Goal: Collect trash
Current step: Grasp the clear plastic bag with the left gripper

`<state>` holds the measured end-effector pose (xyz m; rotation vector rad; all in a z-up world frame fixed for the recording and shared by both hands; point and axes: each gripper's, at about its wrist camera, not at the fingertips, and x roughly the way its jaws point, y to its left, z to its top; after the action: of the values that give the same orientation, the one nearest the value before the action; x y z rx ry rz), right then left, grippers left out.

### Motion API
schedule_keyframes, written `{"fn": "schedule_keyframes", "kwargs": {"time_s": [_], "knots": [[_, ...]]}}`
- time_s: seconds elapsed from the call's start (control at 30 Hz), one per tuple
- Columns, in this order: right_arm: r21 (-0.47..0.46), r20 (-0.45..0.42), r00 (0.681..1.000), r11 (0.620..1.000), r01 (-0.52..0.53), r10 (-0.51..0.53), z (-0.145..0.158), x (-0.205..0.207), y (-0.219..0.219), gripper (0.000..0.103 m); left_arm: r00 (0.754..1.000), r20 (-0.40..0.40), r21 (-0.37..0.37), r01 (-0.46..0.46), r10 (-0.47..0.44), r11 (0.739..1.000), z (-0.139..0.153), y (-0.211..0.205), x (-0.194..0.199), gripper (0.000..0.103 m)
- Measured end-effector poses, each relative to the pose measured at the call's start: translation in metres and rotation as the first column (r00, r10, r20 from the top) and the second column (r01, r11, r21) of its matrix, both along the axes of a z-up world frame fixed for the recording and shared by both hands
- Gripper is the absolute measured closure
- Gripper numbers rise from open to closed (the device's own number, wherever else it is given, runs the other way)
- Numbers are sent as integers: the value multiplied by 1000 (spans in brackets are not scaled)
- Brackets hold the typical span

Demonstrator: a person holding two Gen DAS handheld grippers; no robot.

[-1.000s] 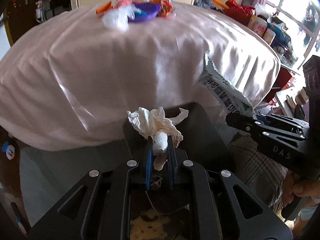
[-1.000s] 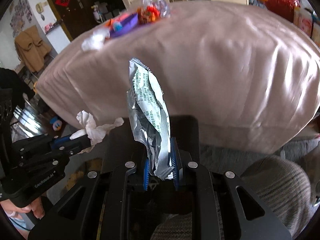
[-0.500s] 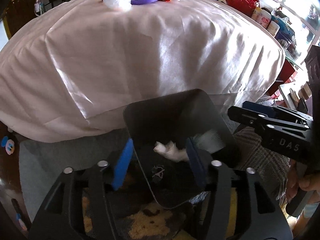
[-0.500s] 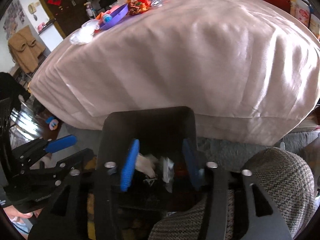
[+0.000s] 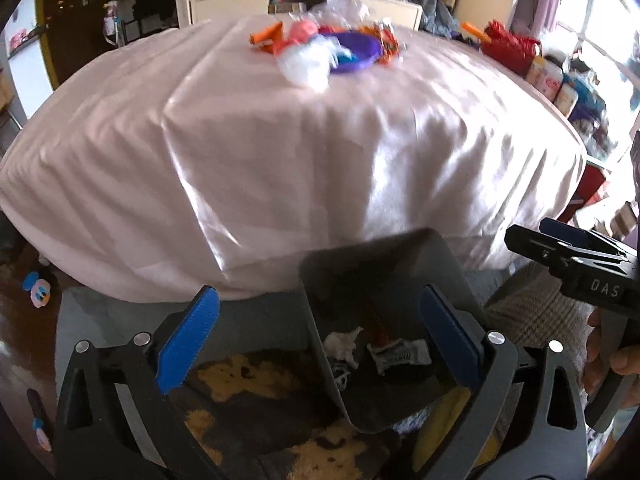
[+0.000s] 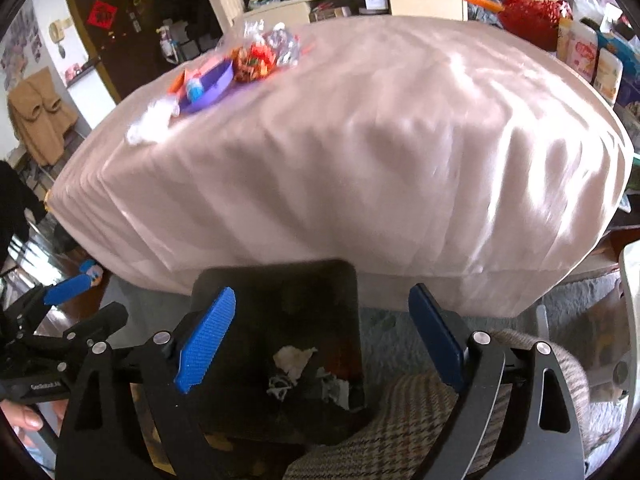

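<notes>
Trash [image 5: 343, 345] below wide, empty grippers [image 5: 320, 330]

Both wrist views looked steeply down, close over the dark bin [image 5: 384, 264], sharing it and the draped counter [image 6: 360, 152] beyond

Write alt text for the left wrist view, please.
Open blue-padded tongs hang empty over a dark bin holding a crumpled tissue and wrapper; beyond, a pink-draped table carries more litter.

The left gripper [image 5: 320, 332], its jaws just opened and empty, hangs above the dark bin [image 5: 448, 256] holding crumpled tissue [image 5: 342, 344].
</notes>
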<state>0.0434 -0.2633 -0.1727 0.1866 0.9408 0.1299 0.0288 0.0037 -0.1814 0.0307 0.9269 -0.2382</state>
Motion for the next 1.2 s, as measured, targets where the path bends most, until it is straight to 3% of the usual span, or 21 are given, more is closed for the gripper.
{"fn": "schedule_keyframes", "kwargs": {"time_s": [0.1, 0.2, 0.5, 0.8, 0.93, 1.2], "knots": [[-5, 36, 999, 1000, 12, -12, 16, 7, -4, 14, 999, 52, -8, -1, 2, 1000, 10, 3, 1, 8], [-8, 80, 997, 1000, 18, -17, 34, 16, -7, 14, 992, 124, 33, -2, -2, 999, 23, 0, 5, 8], [-11, 160, 987, 1000, 6, -4, 66, 49, 0, 14, 989, 149, 36, -22, 17, 999, 57, 3, 45, 8], [-5, 224, 974, 1000, -10, 11, 94, 88, 13, 14, 992, 129, 12, 4, -5, 1000, 71, -4, 94, 19], [12, 242, 970, 1000, -17, 14, 101, 100, 16, 14, 995, 101, 26, 22, -24, 999, 65, -11, 114, 26], [20, 257, 966, 999, -37, 31, 108, 116, 30, 14, 997, 65, 52, 37, -41, 998, 52, -16, 136, 30]]}}
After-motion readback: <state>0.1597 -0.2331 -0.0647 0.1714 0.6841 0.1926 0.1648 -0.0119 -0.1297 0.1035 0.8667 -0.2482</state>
